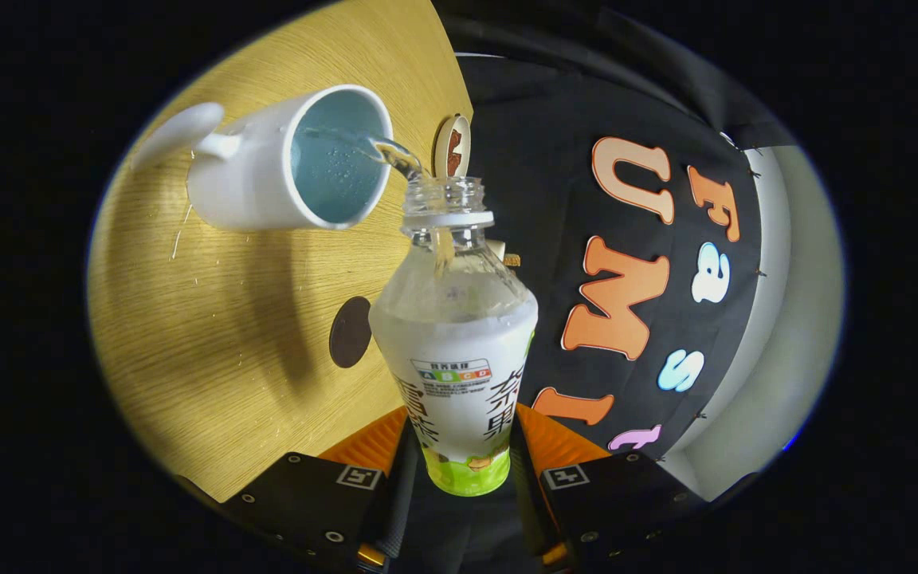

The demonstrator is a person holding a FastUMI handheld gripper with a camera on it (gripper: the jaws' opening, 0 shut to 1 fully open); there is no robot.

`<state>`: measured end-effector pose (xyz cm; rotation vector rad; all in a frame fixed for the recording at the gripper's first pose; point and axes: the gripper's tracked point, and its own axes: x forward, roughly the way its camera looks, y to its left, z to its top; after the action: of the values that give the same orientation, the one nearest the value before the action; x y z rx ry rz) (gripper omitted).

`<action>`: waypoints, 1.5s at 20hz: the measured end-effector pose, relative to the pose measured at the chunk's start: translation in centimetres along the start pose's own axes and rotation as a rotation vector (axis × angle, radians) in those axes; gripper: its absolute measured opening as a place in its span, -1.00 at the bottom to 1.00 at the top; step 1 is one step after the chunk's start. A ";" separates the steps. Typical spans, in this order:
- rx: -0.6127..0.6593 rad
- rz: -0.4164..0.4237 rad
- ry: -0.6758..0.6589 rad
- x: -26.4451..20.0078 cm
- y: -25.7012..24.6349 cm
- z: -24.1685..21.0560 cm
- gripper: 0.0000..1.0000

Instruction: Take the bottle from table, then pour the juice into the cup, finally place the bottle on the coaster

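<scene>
My gripper (459,446) is shut on the bottle (459,351), a clear plastic one with a white and green label and no cap, held between both fingers and tilted over. A thin clear stream runs from its mouth (445,194) into the white cup (300,159), which stands on the wooden table (212,319) just beyond the bottle's neck. The cup has a pale blue inside with liquid in it and a handle on its far side. A dark round coaster (350,332) lies flat on the table beside the bottle's body.
A small round wooden piece (453,146) stands at the table's edge past the bottle's mouth. The table's edge runs close behind the bottle, with the black cloth wall beyond it.
</scene>
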<state>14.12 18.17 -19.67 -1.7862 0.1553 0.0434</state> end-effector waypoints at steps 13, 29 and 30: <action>-0.038 -0.006 0.000 0.0 -0.3 -0.1 0.17; -0.067 -0.020 0.000 0.1 -1.1 0.0 0.17; -0.072 -0.021 0.000 0.1 -1.2 0.0 0.17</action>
<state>14.37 18.46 -18.51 -1.8592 0.1365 0.0336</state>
